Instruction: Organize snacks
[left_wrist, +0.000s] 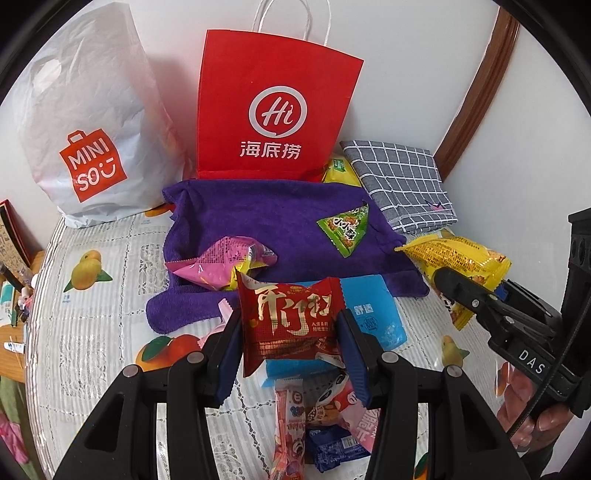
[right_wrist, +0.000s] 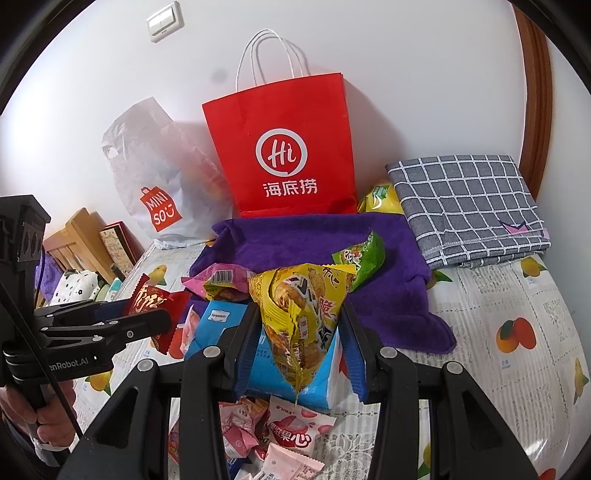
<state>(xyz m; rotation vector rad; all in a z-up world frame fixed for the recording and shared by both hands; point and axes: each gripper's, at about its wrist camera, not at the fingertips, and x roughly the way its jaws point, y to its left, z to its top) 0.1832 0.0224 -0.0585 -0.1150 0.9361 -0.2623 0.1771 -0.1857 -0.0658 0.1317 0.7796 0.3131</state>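
My left gripper (left_wrist: 290, 325) is shut on a red snack packet (left_wrist: 291, 321) with gold characters, held above the table; it also shows in the right wrist view (right_wrist: 157, 306). My right gripper (right_wrist: 299, 328) is shut on a yellow snack bag (right_wrist: 301, 314), which shows in the left wrist view (left_wrist: 458, 266). A purple towel (left_wrist: 280, 225) lies ahead with a green triangular packet (left_wrist: 345, 229) and a pink packet (left_wrist: 218, 264) on it. A red paper bag (left_wrist: 273, 107) stands behind the towel.
A white MINISO bag (left_wrist: 88, 122) stands at the back left. A grey checked cloth (left_wrist: 402, 184) lies at the back right, a yellow packet (left_wrist: 340, 170) beside it. A blue tissue pack (left_wrist: 376, 317) and several small snacks (left_wrist: 321, 417) lie under the grippers on the fruit-print tablecloth (left_wrist: 92, 325).
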